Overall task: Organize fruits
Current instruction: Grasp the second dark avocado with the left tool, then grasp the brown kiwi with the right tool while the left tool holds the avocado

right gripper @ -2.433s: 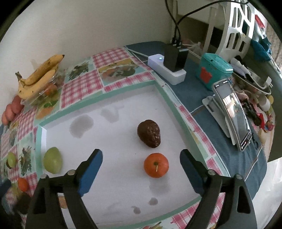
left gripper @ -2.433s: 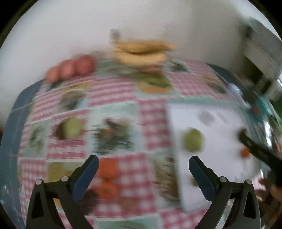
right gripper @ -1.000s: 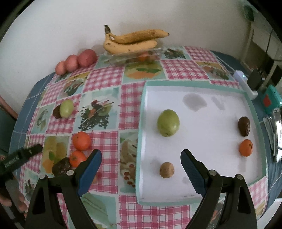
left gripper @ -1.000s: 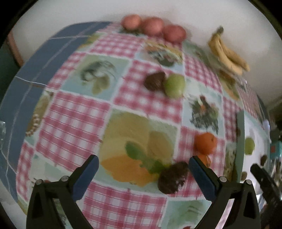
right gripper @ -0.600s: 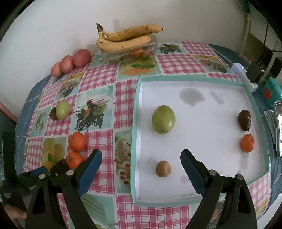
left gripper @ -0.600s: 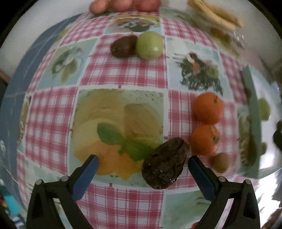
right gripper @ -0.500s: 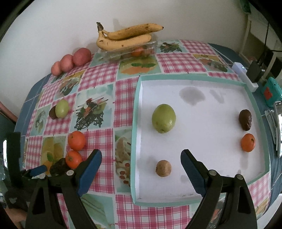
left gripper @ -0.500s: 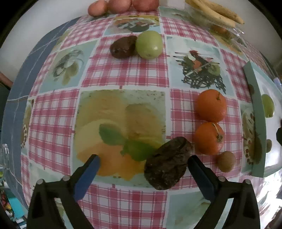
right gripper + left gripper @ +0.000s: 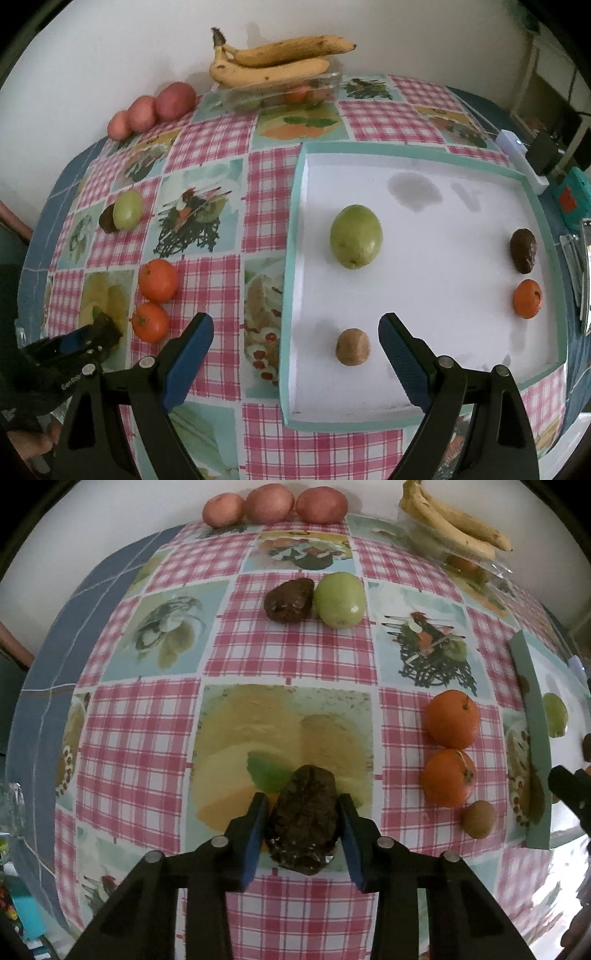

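While resting on the checked tablecloth [image 9: 147, 738], dark avocado [image 9: 304, 818] clamped by left gripper [image 9: 303, 836], right gripper [image 9: 295, 354] spread wide above white tray [image 9: 424, 369].

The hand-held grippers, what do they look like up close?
Both look alike: the left hand-held gripper and right hand-held gripper have black angular arms, silver round pivot bolts and blue ridged finger pads. The left one's side carries small white lettering, partly readable.

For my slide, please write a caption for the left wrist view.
Left gripper closed around a dark avocado on the checked tablecloth, two oranges nearby.
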Available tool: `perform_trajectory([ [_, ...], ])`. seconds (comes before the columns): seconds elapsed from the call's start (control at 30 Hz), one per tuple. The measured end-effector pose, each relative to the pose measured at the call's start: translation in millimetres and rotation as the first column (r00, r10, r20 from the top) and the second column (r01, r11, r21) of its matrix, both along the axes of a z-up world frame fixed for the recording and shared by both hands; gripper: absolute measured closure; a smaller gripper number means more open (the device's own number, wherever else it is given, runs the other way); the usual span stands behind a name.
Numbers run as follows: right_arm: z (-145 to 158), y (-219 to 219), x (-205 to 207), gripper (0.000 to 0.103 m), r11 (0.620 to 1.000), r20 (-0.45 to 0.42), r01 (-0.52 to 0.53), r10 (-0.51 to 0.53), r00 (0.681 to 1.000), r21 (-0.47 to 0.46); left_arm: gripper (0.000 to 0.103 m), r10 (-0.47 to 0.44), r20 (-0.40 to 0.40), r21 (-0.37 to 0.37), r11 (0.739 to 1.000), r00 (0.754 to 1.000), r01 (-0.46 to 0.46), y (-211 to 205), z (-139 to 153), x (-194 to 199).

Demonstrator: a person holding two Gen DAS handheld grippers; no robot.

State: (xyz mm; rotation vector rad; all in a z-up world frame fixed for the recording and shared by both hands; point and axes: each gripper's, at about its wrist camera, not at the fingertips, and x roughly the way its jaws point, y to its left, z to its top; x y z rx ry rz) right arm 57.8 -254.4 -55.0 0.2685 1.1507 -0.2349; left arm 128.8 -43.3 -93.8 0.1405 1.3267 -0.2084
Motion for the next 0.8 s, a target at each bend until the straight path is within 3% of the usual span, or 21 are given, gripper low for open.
perform_trajectory([
  [0.23, 0, 25, 4, 0.012, 0.995, 0.018, -0.096, 0.096, 0.995, -0.002, 0.063, 0.114, 0.014, 0.004, 0.993, 0.993, -0.114, 41, -4, 15],
  [0.4, 6, 45, 6, 0.012, 0.988, 0.053, -0.154, 0.155, 0.987, -0.016, 0.063, 0.138, 0.015, 0.004, 0.990, 0.990, -0.138, 49, -2, 13],
  [0.5, 5, 58, 8, 0.024, 0.979, 0.053, -0.205, 0.205, 0.977, -0.012, 0.063, 0.142, 0.014, 0.004, 0.990, 0.990, -0.142, 44, -3, 12],
  [0.53, 3, 62, 9, 0.033, 0.976, 0.045, -0.218, 0.218, 0.975, -0.007, 0.063, 0.146, 0.013, -0.001, 0.989, 0.989, -0.146, 45, -2, 12],
  [0.67, -15, 73, 14, 0.047, 0.967, -0.022, -0.255, 0.255, 0.967, 0.000, 0.062, 0.147, 0.015, 0.007, 0.989, 0.989, -0.147, 46, -3, 14],
  [0.8, -27, 82, 16, 0.050, 0.957, -0.060, -0.288, 0.289, 0.956, 0.014, 0.061, 0.155, 0.016, 0.011, 0.988, 0.988, -0.155, 40, -3, 10],
])
